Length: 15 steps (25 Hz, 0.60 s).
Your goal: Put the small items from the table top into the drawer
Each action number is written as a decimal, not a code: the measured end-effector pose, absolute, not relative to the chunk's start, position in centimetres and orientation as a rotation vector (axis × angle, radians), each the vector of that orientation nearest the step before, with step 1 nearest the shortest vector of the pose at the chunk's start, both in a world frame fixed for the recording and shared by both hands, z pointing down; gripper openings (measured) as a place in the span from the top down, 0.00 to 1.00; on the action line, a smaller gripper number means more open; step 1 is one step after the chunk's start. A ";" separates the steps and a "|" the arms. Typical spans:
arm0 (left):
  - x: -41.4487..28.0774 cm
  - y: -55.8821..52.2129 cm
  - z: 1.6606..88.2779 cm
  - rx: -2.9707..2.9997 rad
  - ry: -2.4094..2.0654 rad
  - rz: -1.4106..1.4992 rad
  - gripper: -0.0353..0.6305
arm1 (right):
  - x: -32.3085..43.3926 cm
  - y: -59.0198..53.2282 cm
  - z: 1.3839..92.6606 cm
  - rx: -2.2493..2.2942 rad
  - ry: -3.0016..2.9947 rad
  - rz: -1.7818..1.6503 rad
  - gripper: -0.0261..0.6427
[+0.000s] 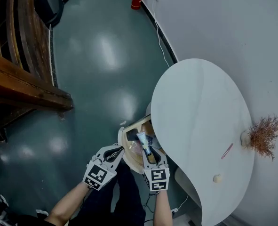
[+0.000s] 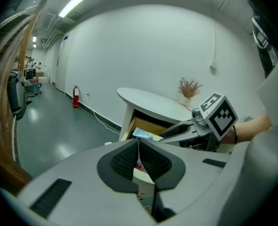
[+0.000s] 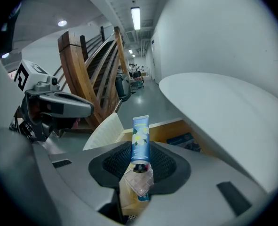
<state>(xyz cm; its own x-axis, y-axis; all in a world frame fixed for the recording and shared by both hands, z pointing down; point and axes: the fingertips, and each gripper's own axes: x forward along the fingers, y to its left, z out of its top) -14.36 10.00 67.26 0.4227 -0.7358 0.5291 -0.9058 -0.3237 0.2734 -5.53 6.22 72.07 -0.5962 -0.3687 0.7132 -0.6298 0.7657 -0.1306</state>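
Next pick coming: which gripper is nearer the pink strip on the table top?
Right. The right gripper, holding a tube, is over the drawer, left of the pink strip; the left gripper is farther left, at the drawer's outer edge.

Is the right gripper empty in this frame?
No, the right gripper clamps a blue tube between its pads.

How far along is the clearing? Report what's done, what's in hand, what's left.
Done: the drawer is open, and a few things already lie in it.
In hand: the right hand-held gripper grips a blue tube over the drawer. The left hand-held gripper is shut and empty.
Left: a thin pink stick and a small round beige piece lie on the table, near the dried plant.
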 end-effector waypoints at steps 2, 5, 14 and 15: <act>-14.5 10.0 67.7 2.145 -1.393 0.417 0.91 | -5.6 6.3 73.0 0.723 -2.260 0.476 0.76; -14.5 10.1 68.2 2.142 -1.398 0.411 0.91 | -5.8 6.3 74.1 0.711 -2.255 0.480 0.76; -14.5 9.8 68.9 2.152 -1.402 0.392 0.91 | -6.0 6.2 76.5 0.690 -2.241 0.490 0.76; -14.5 9.7 69.0 2.153 -1.403 0.391 0.91 | -6.0 6.2 76.7 0.690 -2.240 0.490 0.76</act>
<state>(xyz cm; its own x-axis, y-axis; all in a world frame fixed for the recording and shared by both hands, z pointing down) -14.50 9.71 68.99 0.4168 -0.7524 0.5101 -0.9078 -0.3153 0.2766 -5.99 6.20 76.71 -0.5901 -0.3283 0.7376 -0.6062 0.7836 -0.1362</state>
